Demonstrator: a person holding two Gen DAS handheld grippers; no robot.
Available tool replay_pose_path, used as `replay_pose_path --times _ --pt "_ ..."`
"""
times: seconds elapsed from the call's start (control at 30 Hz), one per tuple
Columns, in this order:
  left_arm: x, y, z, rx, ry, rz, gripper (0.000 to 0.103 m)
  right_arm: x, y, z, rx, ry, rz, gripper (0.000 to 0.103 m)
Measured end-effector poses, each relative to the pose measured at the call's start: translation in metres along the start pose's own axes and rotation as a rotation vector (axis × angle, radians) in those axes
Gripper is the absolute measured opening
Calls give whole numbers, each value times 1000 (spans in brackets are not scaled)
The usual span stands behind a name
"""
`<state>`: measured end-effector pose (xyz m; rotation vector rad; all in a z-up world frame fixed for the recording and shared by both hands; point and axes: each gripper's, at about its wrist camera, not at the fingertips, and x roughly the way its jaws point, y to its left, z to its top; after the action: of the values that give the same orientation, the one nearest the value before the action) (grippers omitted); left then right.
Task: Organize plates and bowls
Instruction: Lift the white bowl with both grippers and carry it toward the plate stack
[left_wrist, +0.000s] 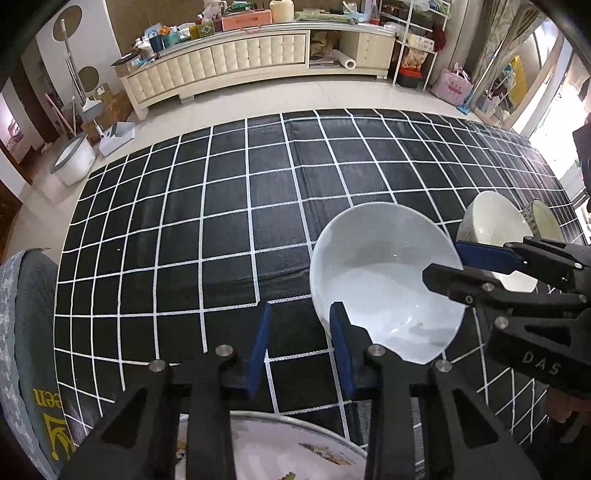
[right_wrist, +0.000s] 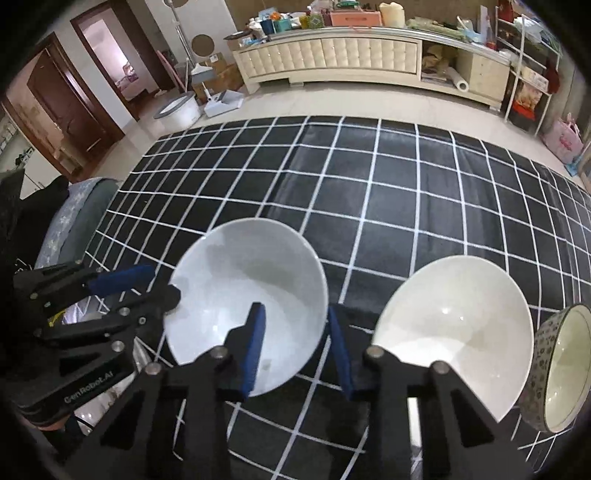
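Organising appeared to be at an early stage. Three bowls stood separately on the table (right_wrist: 406, 206), which was covered by a black cloth with a white grid; none was nested in another. The white bowl (right_wrist: 243, 295) sat nearest the centre. A second white bowl (right_wrist: 454, 332) stood just beside it to the right, apart from it, and a patterned bowl (right_wrist: 554, 369) stood at the far right, close against the second bowl; contact between those two could not be confirmed. A decorated plate (left_wrist: 295, 450) lay at the near edge under the left claw, only partly visible. Stacking of the bowls and placing of the plate remained, in my judgement.

The right claw (right_wrist: 295, 343) was moderately open and straddled the right-hand rim of the white bowl: one blue pad lay inside the bowl, the other outside the wall. The jaws had not closed on the rim, a gap showing on both sides.

The left claw (left_wrist: 301, 350) was likewise moderately open and held nothing. Its right pad stood at or just beside the near-left rim of the white bowl; whether it touched could not be determined.
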<state>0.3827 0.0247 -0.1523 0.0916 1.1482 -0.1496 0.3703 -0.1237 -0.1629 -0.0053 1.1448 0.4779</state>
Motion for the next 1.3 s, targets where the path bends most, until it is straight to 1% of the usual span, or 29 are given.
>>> replay_pose_path --times 0.13,0.2,0.27,0.33,0.57,0.87,0.97,1.13,1.3 --pt "6 1 0 5 4 -15 28 6 -2 -1 7 22 -2 29" --pt "7 1 -1 12 3 -19 24 8 -3 -2 6 27 -8 27" --pt "8 0 0 20 9 -24 22 10 -4 -3 6 32 -15 21" --pt "9 -1 1 29 14 -23 19 12 -3 -3 5 35 -29 19" --pt "16 -7 3 36 52 -41 13 11 -3 -7 1 24 -45 17" --pt "13 -11 0 59 56 -18 12 8 -1 -10 22 5 -58 15" --pt "10 -16 -1 65 55 -14 12 1 2 -13 25 -3 -59 15" --pt "-7 -18 -3 55 25 -19 12 -17 8 -15 33 -24 -57 15" --pt "-31 -21 -9 48 -6 -25 12 -45 13 -20 33 -57 -70 15"
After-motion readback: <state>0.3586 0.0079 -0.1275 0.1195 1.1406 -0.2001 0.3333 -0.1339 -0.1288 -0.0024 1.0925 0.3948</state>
